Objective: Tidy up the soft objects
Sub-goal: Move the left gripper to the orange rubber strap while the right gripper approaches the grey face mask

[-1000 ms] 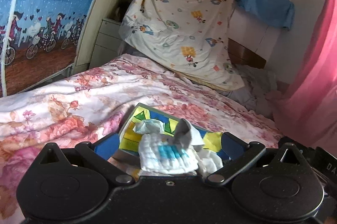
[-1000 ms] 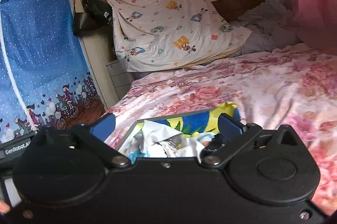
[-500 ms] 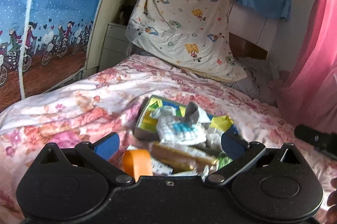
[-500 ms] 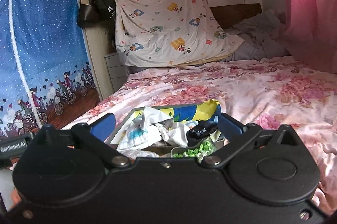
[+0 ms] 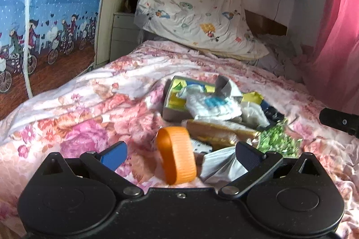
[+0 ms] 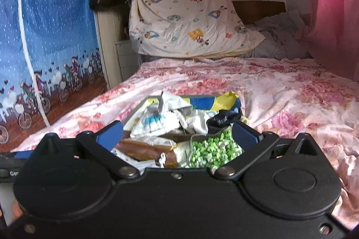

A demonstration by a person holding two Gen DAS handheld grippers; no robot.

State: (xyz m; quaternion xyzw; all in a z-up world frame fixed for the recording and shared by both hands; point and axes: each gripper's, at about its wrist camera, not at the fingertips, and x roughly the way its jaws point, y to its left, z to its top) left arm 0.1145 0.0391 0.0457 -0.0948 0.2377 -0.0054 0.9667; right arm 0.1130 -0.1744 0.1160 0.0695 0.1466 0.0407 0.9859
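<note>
soft pile now in full view, both grippers empty

the soft things (image 5: pixel 213 104) lie heaped in and before the box (image 5: pixel 172 108) on the floral bed cover (image 5: pixel 89 104); a second ago you were close over the box, now you have pulled back, so the orange ring (image 5: pixel 176 158) and green packet (image 6: pixel 213 149) show too. your left gripper (image 5: pixel 179 154) and right gripper (image 6: pixel 177 133) stand wide, holding nothing, so choose the next piece.

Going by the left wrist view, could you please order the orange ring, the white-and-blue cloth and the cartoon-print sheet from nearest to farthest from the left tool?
1. Orange ring, between the left tool's fingers.
2. White-and-blue cloth, mid-bed on the box.
3. Cartoon-print sheet, hanging at the bed's far end.
</note>
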